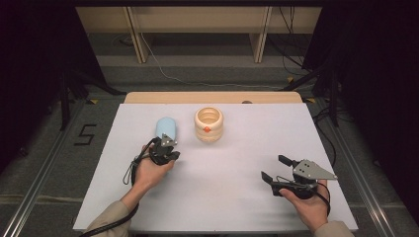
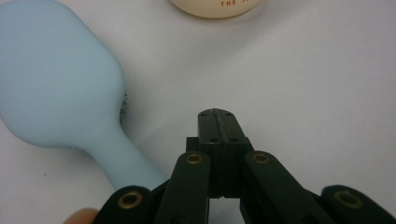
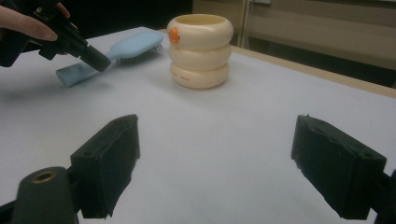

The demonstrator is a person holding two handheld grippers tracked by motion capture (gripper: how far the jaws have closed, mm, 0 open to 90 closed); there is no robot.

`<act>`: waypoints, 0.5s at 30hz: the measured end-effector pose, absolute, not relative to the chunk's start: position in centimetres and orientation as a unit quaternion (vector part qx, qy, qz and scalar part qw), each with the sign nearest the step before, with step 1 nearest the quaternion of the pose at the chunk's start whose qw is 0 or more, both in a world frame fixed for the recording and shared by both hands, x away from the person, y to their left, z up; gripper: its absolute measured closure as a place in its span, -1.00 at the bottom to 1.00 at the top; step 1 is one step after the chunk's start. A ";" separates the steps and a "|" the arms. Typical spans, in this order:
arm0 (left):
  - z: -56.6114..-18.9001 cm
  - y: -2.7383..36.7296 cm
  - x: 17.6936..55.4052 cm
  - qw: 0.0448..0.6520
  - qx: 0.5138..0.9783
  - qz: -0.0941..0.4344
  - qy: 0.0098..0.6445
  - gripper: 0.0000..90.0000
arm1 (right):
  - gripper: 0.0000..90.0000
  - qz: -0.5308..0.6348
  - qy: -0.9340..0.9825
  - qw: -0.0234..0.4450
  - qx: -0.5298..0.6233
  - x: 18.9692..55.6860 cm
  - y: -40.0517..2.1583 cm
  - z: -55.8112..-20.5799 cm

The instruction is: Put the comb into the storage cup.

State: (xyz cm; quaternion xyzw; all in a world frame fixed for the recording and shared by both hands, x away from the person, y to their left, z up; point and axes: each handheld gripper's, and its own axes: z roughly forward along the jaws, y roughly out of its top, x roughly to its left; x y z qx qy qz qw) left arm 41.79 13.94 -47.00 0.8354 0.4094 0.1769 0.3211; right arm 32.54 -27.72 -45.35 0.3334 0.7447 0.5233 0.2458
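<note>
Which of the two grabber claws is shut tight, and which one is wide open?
The left gripper, beside the blue hairbrush, is shut, its jaws pressed together on nothing. The right gripper stands wide open above the white table.

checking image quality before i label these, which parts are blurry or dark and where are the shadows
High view: table evenly lit, surroundings dark. Left gripper view: blue hairbrush soft, the shut left tool sharper. Right gripper view: right tool blurred up close, cream holder fairly clear, faint shadow under the brush handle.
</note>
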 end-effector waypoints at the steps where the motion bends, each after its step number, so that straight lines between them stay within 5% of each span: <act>1: -47.1 13.9 41.8 0.319 0.836 0.177 0.409 1.00 | -0.64 0.524 0.745 0.246 0.333 32.5 -27.7 -45.3; 15: -47.9 13.7 42.3 0.295 0.845 0.173 0.411 1.00 | -0.64 0.521 0.747 0.245 0.333 32.5 -27.7 -45.4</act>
